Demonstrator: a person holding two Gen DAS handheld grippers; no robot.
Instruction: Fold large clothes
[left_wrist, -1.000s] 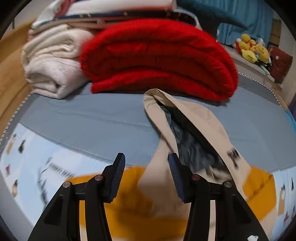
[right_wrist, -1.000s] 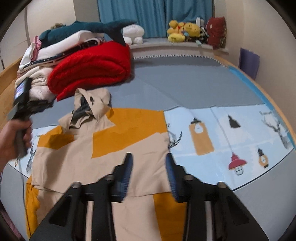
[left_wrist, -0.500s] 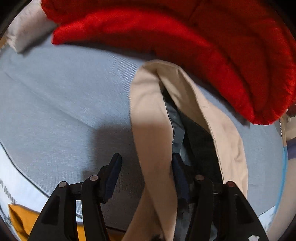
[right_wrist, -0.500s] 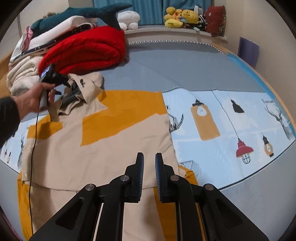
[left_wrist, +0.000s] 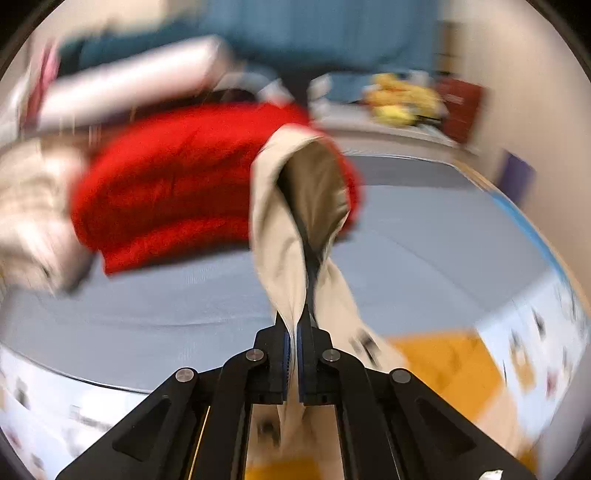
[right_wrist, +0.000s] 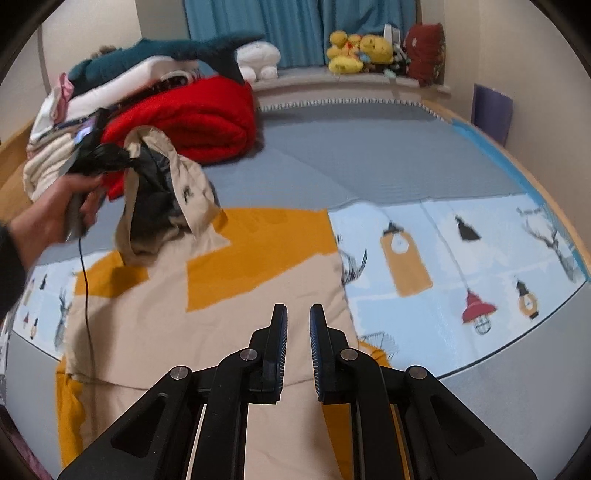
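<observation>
A beige and orange hooded jacket (right_wrist: 166, 295) lies spread on the bed. Its hood (left_wrist: 273, 206) is lifted off the bed, dark lining showing, with my left gripper (left_wrist: 295, 317) shut on the hood's beige edge. In the right wrist view a hand holds that left gripper (right_wrist: 125, 162) at the far left, the hood (right_wrist: 184, 173) hanging from it. My right gripper (right_wrist: 298, 310) hovers over the jacket's lower body. Its jaws stand a narrow gap apart with nothing between them.
A folded red blanket (right_wrist: 199, 118) and a pile of pale linens (right_wrist: 55, 158) sit behind the hood, a plush shark (right_wrist: 177, 51) on top. Plush toys (right_wrist: 354, 51) line the far ledge. A printed sheet (right_wrist: 461, 258) covers the bed's right side. A cable (right_wrist: 85, 280) hangs from the left gripper.
My left gripper came around the hood's edge, shut on it and raised it off the bed. My right gripper's jaws narrowed from a wider gap.
</observation>
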